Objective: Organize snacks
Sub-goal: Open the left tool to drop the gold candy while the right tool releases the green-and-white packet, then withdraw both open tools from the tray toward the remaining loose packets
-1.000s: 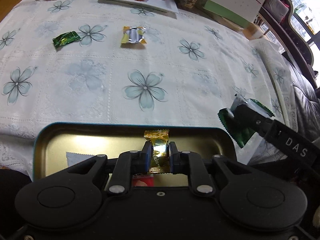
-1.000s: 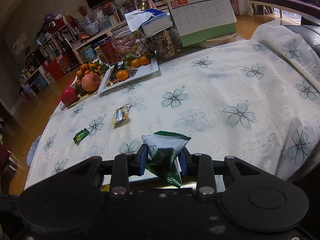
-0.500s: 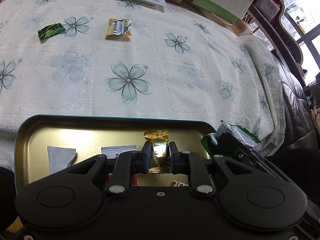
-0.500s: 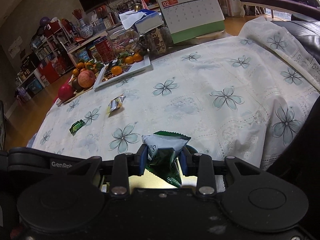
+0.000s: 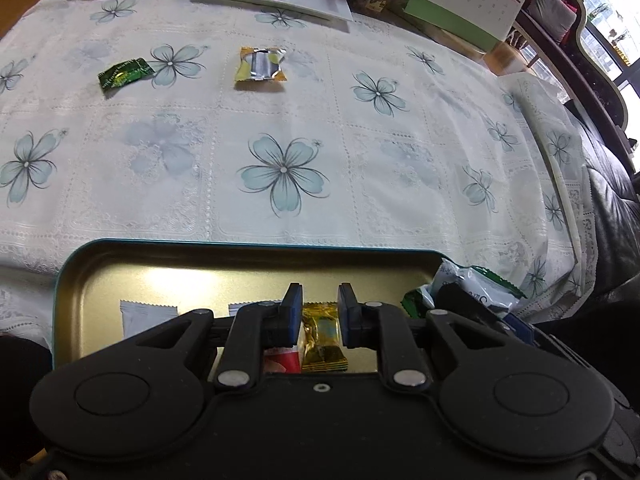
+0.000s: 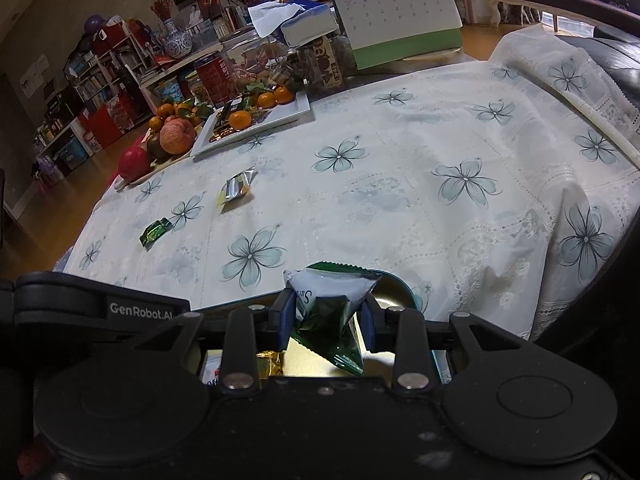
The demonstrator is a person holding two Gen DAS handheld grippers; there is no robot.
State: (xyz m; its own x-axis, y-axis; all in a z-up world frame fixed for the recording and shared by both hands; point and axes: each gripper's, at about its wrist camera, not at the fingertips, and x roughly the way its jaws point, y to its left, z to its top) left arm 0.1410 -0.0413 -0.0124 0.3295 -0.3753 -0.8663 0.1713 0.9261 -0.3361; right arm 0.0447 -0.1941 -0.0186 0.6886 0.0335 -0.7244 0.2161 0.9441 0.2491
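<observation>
Left tool [image 5: 319,312] having just been opening, pads now standing clear of the gold candy [image 5: 322,340] lying in the tin tray [image 5: 168,258], right tool [image 6: 326,320] clamping a green-and-white snack packet [image 6: 332,300] over the tray

The right gripper [image 6: 325,322] clamps a crumpled green-and-white foil snack packet [image 6: 334,304] between its blue pads. Just below lies a gold-lined tin tray [image 6: 394,294]; a gold-wrapped candy [image 6: 269,364] rests lower left.

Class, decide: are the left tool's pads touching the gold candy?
Apart. The left wrist view shows the left tool just opened; its pads flank the gold candy lying in the tin, gaps visible.
</observation>
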